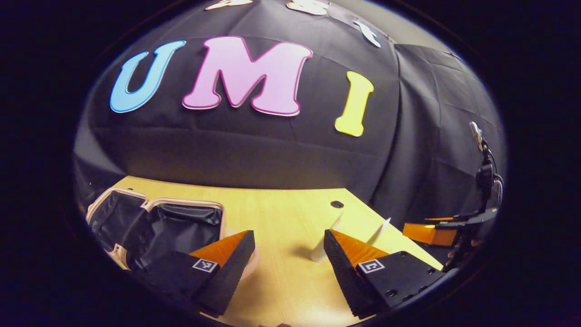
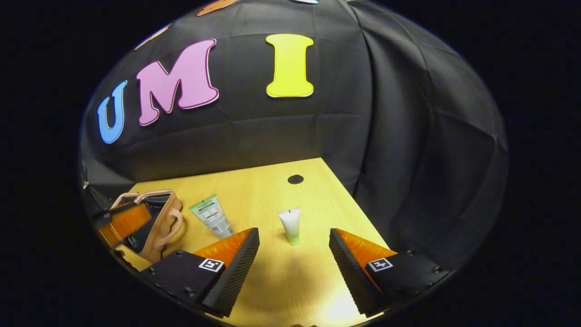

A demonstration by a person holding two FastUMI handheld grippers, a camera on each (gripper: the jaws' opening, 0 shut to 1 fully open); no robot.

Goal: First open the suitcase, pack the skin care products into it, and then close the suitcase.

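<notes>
Suitcase [image 1: 177, 227]: lies open at the table's left side, black lining showing, pale pink rim and handle [image 2: 165, 225].
Standing tube [image 2: 291, 225]: white, upright on its cap, mid-table between the right gripper's fingers.
Green-topped tube [image 2: 211, 215]: near the suitcase, partly behind a finger.
Right gripper [image 2: 294, 254]: fingers wide apart, holding nothing.
Left gripper [image 1: 288, 256]: fingers wide apart, holding nothing.
Table [image 2: 281, 281]: light wood.

I see a light wooden table [image 2: 281, 281] carrying an open suitcase [image 2: 156, 227] far left, a lying tube [image 2: 211, 215], and an upright tube [image 2: 291, 225].
</notes>
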